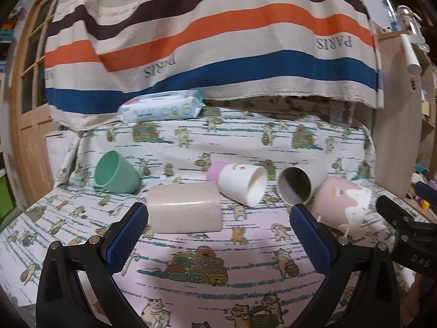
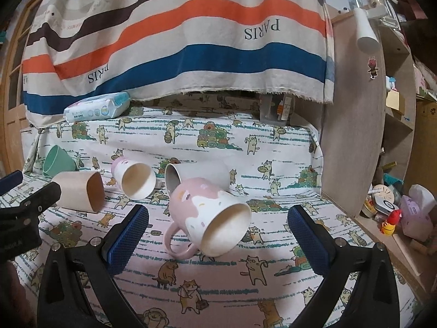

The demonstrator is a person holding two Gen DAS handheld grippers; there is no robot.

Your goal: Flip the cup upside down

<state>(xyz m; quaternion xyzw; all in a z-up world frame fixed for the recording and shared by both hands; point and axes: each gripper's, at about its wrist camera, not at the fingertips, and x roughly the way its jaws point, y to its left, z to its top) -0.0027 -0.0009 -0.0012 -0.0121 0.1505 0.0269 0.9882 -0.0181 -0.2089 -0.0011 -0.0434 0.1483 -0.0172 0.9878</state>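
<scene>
Several cups lie on their sides on the cat-print cloth. A beige speckled cup (image 1: 184,207) (image 2: 79,191) lies just beyond my left gripper (image 1: 218,213), which is open and empty. A white cup with a pink base (image 1: 240,184) (image 2: 133,179), a grey cup (image 1: 300,184) (image 2: 202,176) and a mint green cup (image 1: 116,173) (image 2: 57,161) lie further back. A pink and white mug (image 2: 207,218) (image 1: 341,205) with a handle lies between the fingers of my right gripper (image 2: 218,213), which is open and not touching it.
A pack of wet wipes (image 1: 161,106) (image 2: 98,108) lies at the back left under a striped hanging cloth (image 1: 213,32). A wooden shelf panel (image 2: 363,136) with small clutter stands at the right. A wooden door (image 1: 30,82) is at the left.
</scene>
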